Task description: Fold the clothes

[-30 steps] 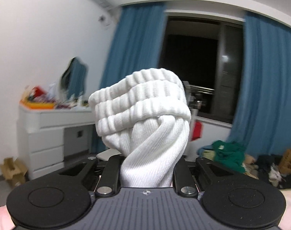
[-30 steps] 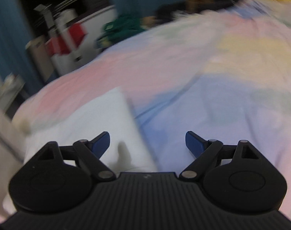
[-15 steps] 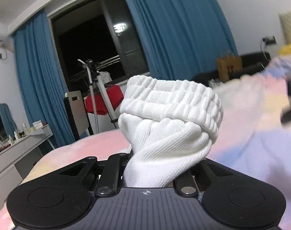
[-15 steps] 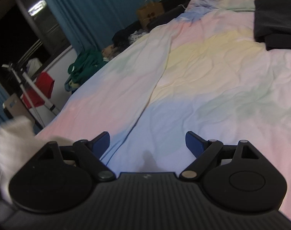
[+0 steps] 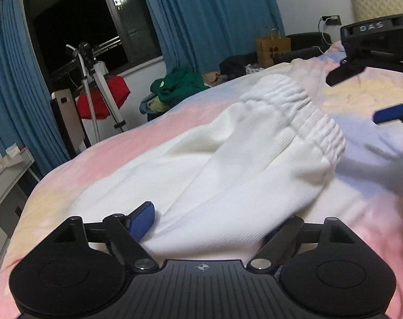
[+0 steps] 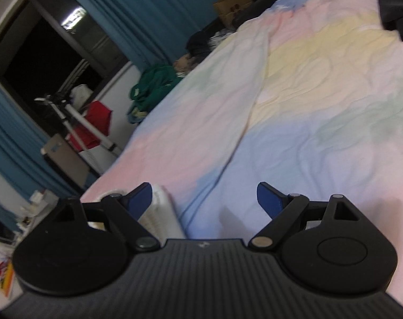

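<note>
At lower centre of the left wrist view, our left hand-held gripper (image 5: 210,223) stands part open, the white garment (image 5: 244,164) lying loosely between its fingers on the bed (image 5: 116,154). Our right hand-held gripper (image 6: 204,199) hangs wide and empty. We judge the laying-out step in hand; next, grasp the elastic waistband (image 5: 302,117), farther up right, and spread it.

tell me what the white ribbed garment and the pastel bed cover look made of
White ribbed garment: seemingly a soft, matte knit, maybe cotton; fine ribs and a gathered elastic band show. Pastel bed cover: thin woven fabric, matte, with fine creases; fibre unclear.
</note>
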The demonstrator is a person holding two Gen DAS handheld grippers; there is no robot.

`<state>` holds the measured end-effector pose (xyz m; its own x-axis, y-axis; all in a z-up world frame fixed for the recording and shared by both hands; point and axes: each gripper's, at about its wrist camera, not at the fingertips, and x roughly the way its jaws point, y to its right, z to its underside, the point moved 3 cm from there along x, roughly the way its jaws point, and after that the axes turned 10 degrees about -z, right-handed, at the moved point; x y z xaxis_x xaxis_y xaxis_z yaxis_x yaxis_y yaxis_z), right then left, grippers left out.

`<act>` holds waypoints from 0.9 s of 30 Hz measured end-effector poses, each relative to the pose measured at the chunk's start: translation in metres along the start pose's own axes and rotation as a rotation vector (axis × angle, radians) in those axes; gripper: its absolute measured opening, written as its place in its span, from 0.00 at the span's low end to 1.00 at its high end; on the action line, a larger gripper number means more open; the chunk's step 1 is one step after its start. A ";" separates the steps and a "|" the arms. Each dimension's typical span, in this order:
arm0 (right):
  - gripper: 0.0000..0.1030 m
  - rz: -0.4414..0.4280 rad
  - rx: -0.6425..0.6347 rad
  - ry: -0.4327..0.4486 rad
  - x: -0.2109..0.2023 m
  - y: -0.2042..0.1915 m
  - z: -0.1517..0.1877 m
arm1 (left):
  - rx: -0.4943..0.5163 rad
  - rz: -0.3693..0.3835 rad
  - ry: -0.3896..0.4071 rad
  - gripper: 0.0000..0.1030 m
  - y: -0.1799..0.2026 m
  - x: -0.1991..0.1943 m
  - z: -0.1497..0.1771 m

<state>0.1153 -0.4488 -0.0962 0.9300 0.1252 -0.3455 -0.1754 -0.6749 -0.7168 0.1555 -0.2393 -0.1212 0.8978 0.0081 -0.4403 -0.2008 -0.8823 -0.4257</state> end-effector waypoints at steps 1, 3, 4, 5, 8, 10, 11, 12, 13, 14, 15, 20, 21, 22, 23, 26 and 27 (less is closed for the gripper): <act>0.85 -0.013 0.000 -0.001 0.000 -0.002 0.001 | 0.001 0.003 -0.001 0.81 -0.012 -0.004 0.008; 0.85 -0.053 0.010 -0.014 0.001 -0.006 0.003 | -0.004 0.007 0.003 0.81 -0.030 -0.013 0.019; 0.85 -0.075 0.018 -0.024 0.001 -0.007 0.005 | -0.008 0.006 0.011 0.81 -0.036 -0.017 0.026; 0.85 -0.100 0.032 -0.038 0.003 -0.009 0.007 | -0.012 0.004 0.019 0.82 -0.040 -0.023 0.035; 0.85 -0.167 0.078 -0.083 0.006 -0.012 0.014 | -0.053 -0.022 0.015 0.87 -0.061 -0.049 0.059; 0.85 -0.195 0.107 -0.112 0.009 -0.015 0.019 | -0.093 -0.022 -0.003 0.87 -0.082 -0.066 0.074; 0.85 -0.204 0.115 -0.128 0.010 -0.017 0.022 | -0.109 -0.028 -0.008 0.87 -0.084 -0.075 0.078; 0.85 -0.207 0.116 -0.142 0.011 -0.019 0.025 | -0.120 -0.038 -0.008 0.87 -0.090 -0.078 0.079; 0.85 -0.202 0.118 -0.154 0.012 -0.020 0.028 | -0.122 -0.052 -0.004 0.87 -0.094 -0.080 0.079; 0.86 -0.196 0.120 -0.167 0.014 -0.021 0.030 | -0.116 -0.066 0.000 0.87 -0.097 -0.082 0.080; 0.86 -0.190 0.121 -0.179 0.015 -0.022 0.033 | -0.111 -0.074 0.001 0.87 -0.097 -0.085 0.081; 0.86 -0.226 0.180 -0.252 0.017 -0.026 0.045 | -0.086 -0.094 0.002 0.87 -0.095 -0.093 0.084; 0.87 -0.230 0.195 -0.267 0.017 -0.026 0.048 | -0.084 -0.097 0.001 0.87 -0.095 -0.092 0.085; 0.87 -0.233 0.210 -0.282 0.017 -0.026 0.051 | -0.086 -0.098 0.000 0.87 -0.095 -0.091 0.085; 0.87 -0.236 0.225 -0.298 0.017 -0.026 0.054 | -0.090 -0.098 -0.002 0.87 -0.095 -0.088 0.085; 0.87 -0.256 0.216 -0.332 0.023 -0.029 0.061 | -0.120 -0.089 -0.010 0.87 -0.099 -0.084 0.086; 0.87 -0.259 0.207 -0.330 0.025 -0.031 0.062 | -0.130 -0.086 -0.011 0.87 -0.100 -0.084 0.087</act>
<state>0.1237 -0.3794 -0.1204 0.8050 0.5178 -0.2896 -0.0430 -0.4358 -0.8990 0.0662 -0.1110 -0.1104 0.9049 0.0912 -0.4157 -0.0701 -0.9314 -0.3571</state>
